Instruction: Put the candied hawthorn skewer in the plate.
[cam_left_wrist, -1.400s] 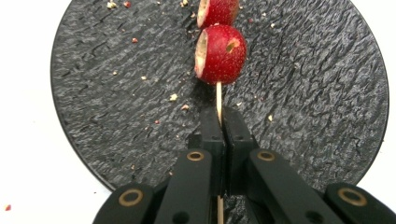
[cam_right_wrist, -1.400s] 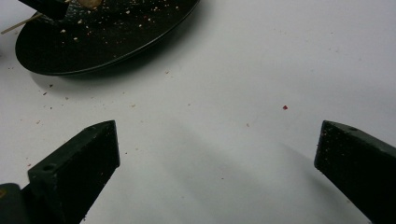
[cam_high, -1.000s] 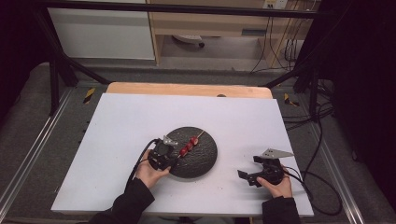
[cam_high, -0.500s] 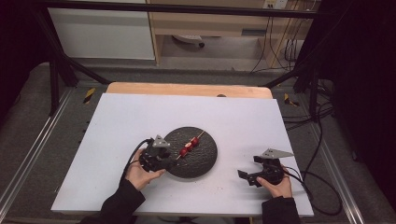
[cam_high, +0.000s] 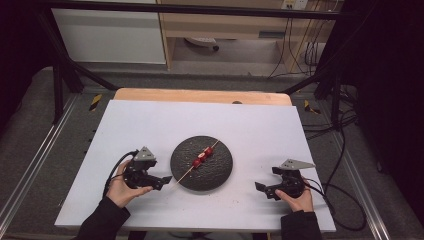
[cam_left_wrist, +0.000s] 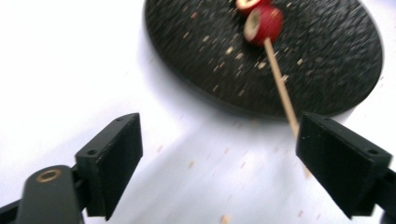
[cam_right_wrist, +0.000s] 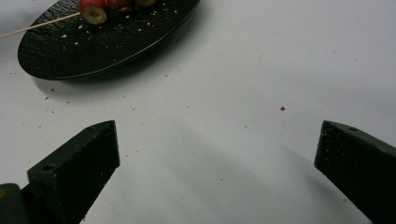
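The left gripper (cam_high: 165, 181) is sitting just off the left rim of the black round plate (cam_high: 220, 175), low over the white tabletop (cam_high: 150, 125), and its fingers (cam_left_wrist: 112, 156) have just been opening; they are standing wide apart now with nothing pressed between them. In the left gripper view the bare end of the wooden skewer (cam_left_wrist: 280, 84) is running down off the plate's edge and passing just beside the right-hand finger, though the blur there is making it hard to say whether wood and finger are touching. The skewer is lying across the plate on a slant, its red fruit pieces (cam_high: 201, 157) bunched near the plate's middle and its long bare end poking out over the rim toward the left gripper. The near piece is showing a pale cut face in the left gripper view. Crumbs are speckling the plate and the tabletop around it.

Over on the other side, the right gripper (cam_high: 261, 188) is resting on the tabletop, well apart from the plate's right rim, held in the person's right hand (cam_high: 296, 199). Its fingers (cam_right_wrist: 77, 168) are spread wide too, with bare tabletop between them. In the right gripper view the plate is lying up at the top left, the skewer stick jutting off its far edge.
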